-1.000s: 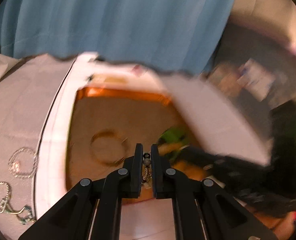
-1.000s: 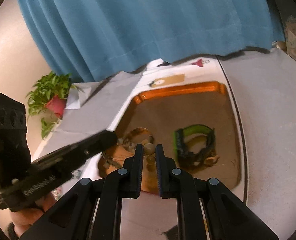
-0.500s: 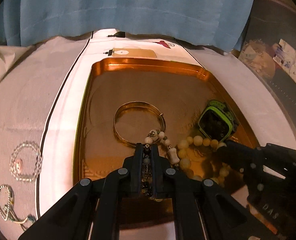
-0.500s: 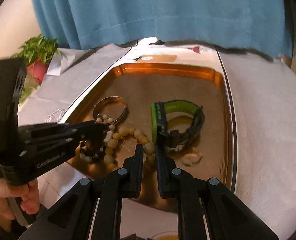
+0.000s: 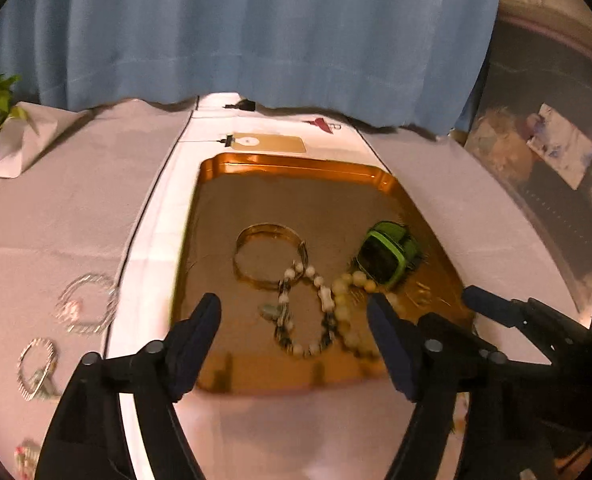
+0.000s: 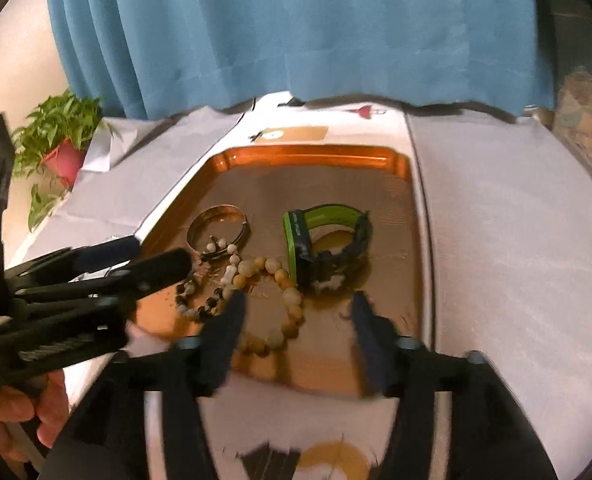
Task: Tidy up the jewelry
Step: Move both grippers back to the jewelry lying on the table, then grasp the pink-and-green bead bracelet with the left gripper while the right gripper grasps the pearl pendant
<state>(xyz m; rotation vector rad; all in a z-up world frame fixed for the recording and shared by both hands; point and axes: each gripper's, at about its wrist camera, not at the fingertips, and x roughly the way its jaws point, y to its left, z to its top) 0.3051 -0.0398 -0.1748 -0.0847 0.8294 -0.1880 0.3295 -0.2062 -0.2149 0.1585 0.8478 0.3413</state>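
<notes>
Copper tray [image 5: 296, 168] corrals jewelry: both grippers [image 5: 294, 322] [image 6: 296, 312] spread wide, empty, beaded bracelets [image 5: 307, 320] lying between left fingers.

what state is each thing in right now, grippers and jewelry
left gripper: open, empty
right gripper: open, empty
gold bangle: flat in copper tray
dark-and-white bead bracelet: in tray, overlapping bangle
cream bead bracelet: in tray, released
green watch: in tray, strap looped
silver bracelets: on cloth outside tray
</notes>
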